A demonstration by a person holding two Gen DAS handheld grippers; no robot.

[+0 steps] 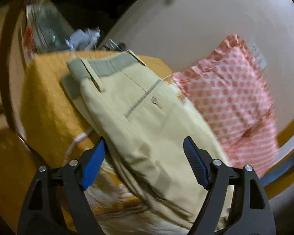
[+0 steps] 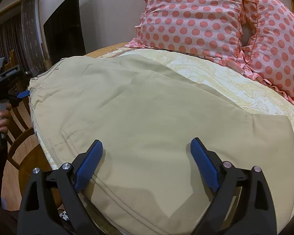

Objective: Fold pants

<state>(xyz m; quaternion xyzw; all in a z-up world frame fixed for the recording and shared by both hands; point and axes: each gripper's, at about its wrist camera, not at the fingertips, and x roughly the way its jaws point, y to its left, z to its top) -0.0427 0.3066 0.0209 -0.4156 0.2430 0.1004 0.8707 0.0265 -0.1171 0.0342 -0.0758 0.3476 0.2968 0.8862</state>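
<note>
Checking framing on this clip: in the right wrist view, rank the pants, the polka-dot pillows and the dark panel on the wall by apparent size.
1. pants, largest, though nearest the camera.
2. polka-dot pillows.
3. dark panel, smallest, and farthest away.

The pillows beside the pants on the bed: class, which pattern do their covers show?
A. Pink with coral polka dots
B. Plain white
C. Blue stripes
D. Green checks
A: in the right wrist view the pillows behind the khaki pants are pink, covered in coral dots, with ruffled edges.
</note>
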